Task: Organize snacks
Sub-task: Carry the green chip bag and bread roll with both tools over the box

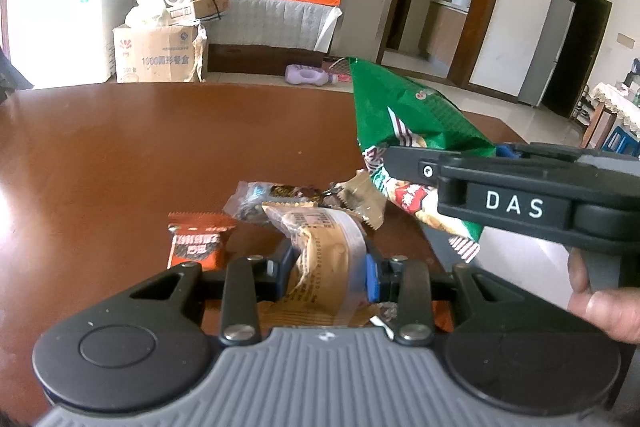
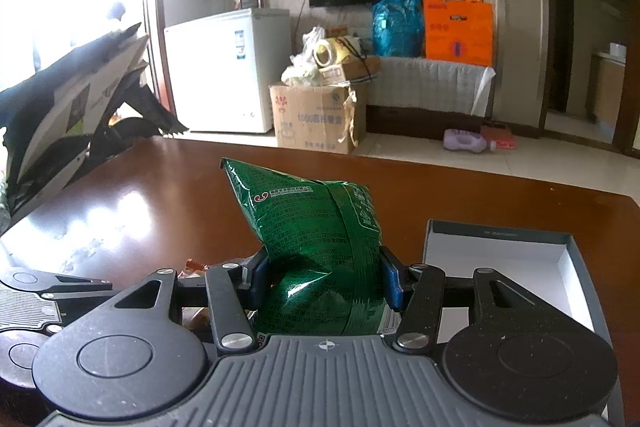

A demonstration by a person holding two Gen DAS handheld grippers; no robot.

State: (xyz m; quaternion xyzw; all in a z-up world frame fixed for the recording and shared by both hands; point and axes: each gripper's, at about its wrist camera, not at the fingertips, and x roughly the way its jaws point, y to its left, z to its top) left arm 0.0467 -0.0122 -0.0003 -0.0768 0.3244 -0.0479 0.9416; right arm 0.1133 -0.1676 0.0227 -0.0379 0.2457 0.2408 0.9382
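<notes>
My left gripper (image 1: 326, 267) is shut on a tan snack packet (image 1: 320, 247), held above the brown table (image 1: 160, 147). Below it lie an orange packet (image 1: 196, 245), a clear-wrapped dark snack (image 1: 264, 197) and a tan wrapper (image 1: 360, 203). My right gripper (image 2: 322, 275) is shut on a green chip bag (image 2: 316, 227), which stands up between the blue pads. In the left wrist view the same green bag (image 1: 404, 115) hangs at the right, with the right gripper's black body (image 1: 516, 203) and a hand (image 1: 604, 303) behind it.
An open grey box with a white inside (image 2: 520, 267) sits on the table at the right. A large black-and-white bag (image 2: 72, 99) stands at the table's left edge. Beyond the table are a cardboard carton (image 2: 316, 115) and a white freezer (image 2: 224, 71).
</notes>
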